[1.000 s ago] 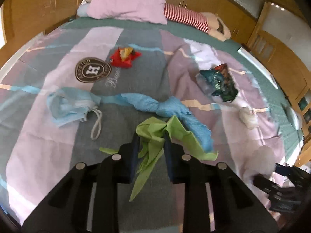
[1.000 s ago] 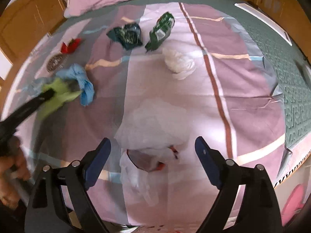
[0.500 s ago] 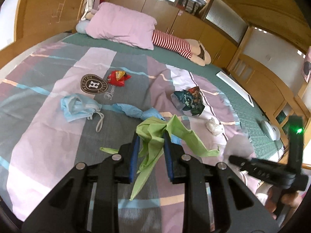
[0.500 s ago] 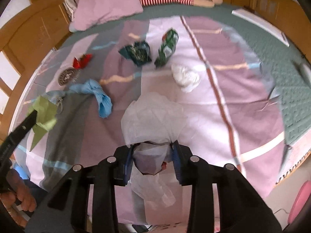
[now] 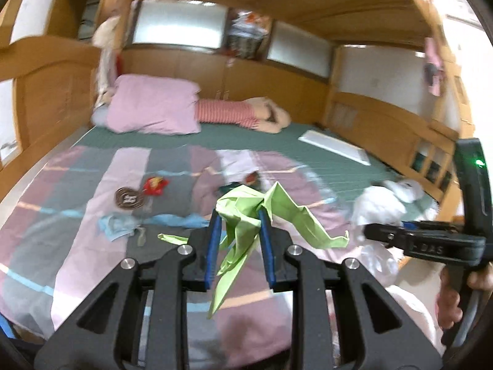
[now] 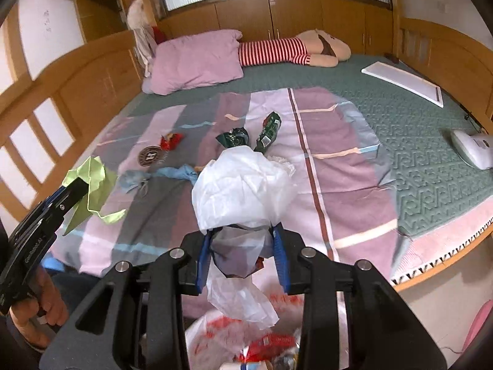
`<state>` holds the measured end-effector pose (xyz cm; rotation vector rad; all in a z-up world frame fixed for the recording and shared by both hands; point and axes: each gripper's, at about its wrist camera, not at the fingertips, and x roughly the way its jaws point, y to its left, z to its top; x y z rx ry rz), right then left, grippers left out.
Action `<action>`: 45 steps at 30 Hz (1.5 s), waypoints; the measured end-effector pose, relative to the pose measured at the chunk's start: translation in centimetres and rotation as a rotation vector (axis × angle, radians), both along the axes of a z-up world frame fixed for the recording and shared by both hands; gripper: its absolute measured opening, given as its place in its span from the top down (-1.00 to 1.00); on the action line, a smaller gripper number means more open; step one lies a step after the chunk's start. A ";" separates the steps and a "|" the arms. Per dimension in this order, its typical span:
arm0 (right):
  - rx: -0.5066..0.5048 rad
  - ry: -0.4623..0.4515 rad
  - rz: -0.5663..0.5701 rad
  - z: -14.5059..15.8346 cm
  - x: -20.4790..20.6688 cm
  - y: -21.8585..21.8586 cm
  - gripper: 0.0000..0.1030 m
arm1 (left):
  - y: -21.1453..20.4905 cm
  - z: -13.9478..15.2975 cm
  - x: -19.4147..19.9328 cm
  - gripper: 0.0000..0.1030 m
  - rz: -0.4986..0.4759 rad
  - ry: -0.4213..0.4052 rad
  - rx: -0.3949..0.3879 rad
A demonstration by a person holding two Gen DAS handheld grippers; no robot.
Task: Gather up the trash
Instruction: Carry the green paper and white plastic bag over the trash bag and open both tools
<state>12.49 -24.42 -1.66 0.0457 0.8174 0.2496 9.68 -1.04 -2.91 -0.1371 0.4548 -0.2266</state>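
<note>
Two grippers, each clamped on one piece of trash above the bed.

Still on the bedspread [image 6: 339, 154]: one red wrapper [image 6: 171, 140], two dark green snack packets [image 6: 232, 138] [image 6: 268, 131], one blue cloth [image 6: 181, 173], one light blue face mask [image 6: 133, 181] and one crumpled white tissue [image 6: 282, 162]. The left gripper [image 5: 239, 239] is nearly closed, its pads pinching one crumpled green paper [image 5: 246, 215]. The right gripper [image 6: 242, 249], jaws partly closed after just narrowing, grips one white plastic bag [image 6: 243, 188] with dark contents. A bag of collected trash [image 6: 246, 339] lies below it.
</note>
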 end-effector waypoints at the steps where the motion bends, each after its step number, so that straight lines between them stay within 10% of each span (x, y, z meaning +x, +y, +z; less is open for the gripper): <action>1: -0.008 -0.008 -0.006 0.5 -0.9 -0.7 0.31 | -0.4 0.4 -0.8 0.51 -0.022 -0.004 0.003; 13: -0.063 0.029 -0.087 1.4 -10.0 -6.4 0.31 | -6.9 1.8 -9.7 0.51 -0.086 0.028 0.146; 29: -0.051 0.183 0.001 -2.3 -10.3 -5.2 0.21 | -8.9 2.3 -11.3 0.51 -0.121 0.038 0.173; 33: -0.057 0.142 -0.001 -1.2 -10.9 -5.4 -0.28 | -9.2 2.2 -11.2 0.51 -0.129 0.043 0.177; 45: 0.048 0.023 -0.128 2.6 -11.5 -9.4 -0.33 | -10.3 1.7 -11.3 0.51 -0.202 0.055 0.192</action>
